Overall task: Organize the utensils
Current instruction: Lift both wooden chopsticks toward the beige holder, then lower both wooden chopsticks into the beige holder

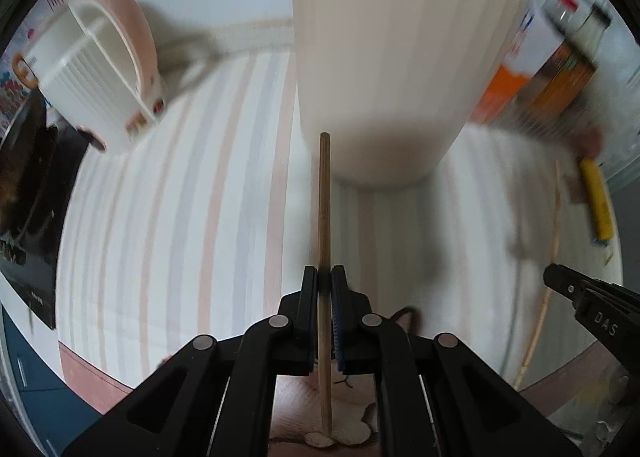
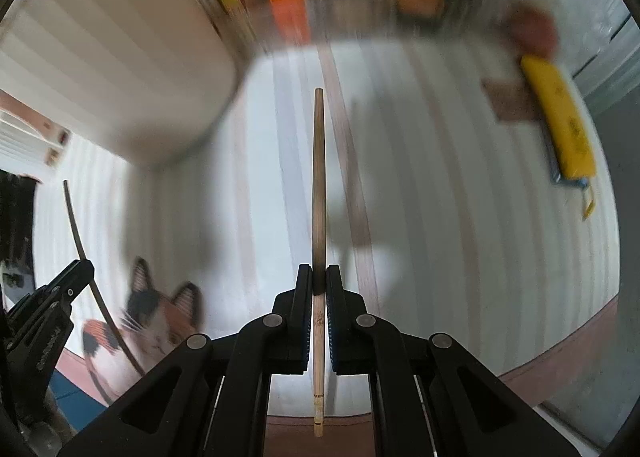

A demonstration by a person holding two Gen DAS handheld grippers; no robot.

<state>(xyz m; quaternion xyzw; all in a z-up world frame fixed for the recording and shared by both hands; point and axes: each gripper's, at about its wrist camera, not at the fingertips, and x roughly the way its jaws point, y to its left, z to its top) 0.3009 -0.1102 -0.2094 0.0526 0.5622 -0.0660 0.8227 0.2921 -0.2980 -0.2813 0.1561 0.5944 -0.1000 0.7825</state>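
My left gripper (image 1: 324,277) is shut on a wooden chopstick (image 1: 325,197) that points forward at the base of a tall white ribbed utensil holder (image 1: 392,69). My right gripper (image 2: 319,277) is shut on a second chopstick (image 2: 319,177), dark along its front half, held above the striped tablecloth (image 2: 440,197). The holder shows at upper left in the right wrist view (image 2: 112,69). Each gripper shows in the other's view, the right gripper at the right edge (image 1: 576,289) and the left gripper at the left edge (image 2: 60,289). The left chopstick shows as a thin curved line (image 2: 80,225).
A white and pink appliance (image 1: 104,73) stands at the left. Boxes and bottles (image 1: 540,69) stand behind the holder. A yellow utility knife (image 2: 560,125) lies at the right on the striped cloth. A cat print (image 2: 152,321) is near the table's front edge.
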